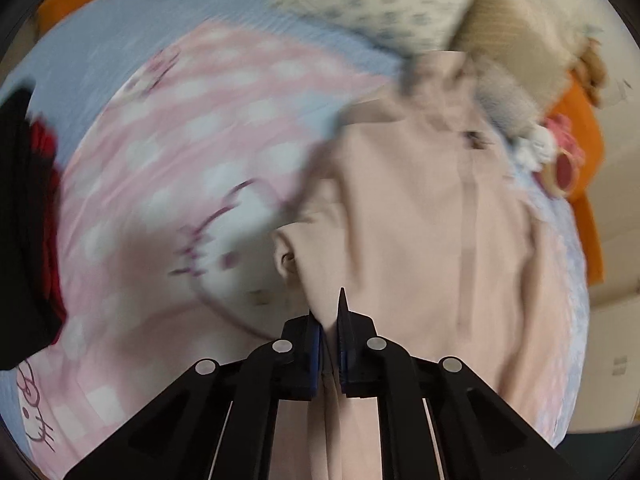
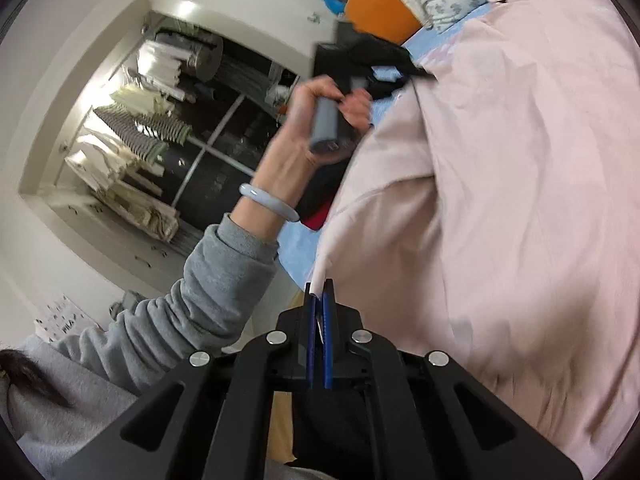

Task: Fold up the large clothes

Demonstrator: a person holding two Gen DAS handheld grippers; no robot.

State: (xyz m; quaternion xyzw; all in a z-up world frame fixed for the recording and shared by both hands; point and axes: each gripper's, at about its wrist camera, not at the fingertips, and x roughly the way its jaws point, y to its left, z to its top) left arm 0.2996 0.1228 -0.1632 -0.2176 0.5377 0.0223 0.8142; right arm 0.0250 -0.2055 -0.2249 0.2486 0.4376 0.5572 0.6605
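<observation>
A large pale pink garment (image 1: 420, 220) lies spread over the bed, blurred in the left wrist view. My left gripper (image 1: 326, 310) is shut on a fold of it, the cloth pinched between the blue pads. In the right wrist view the same garment (image 2: 500, 200) fills the right side, bunched and partly lifted. My right gripper (image 2: 319, 292) is shut on its thin edge. A person's hand (image 2: 316, 120) in a grey sleeve holds the other gripper's handle at the garment's far edge.
Under the garment lies a pink checked cartoon-cat blanket (image 1: 180, 152) on a blue sheet (image 1: 120, 32). Black and red clothes (image 1: 32, 200) are piled at the left. A floral pillow (image 1: 380, 0) and plush toys (image 1: 560, 152) sit at the far end. An open wardrobe (image 2: 140, 132) stands beside the bed.
</observation>
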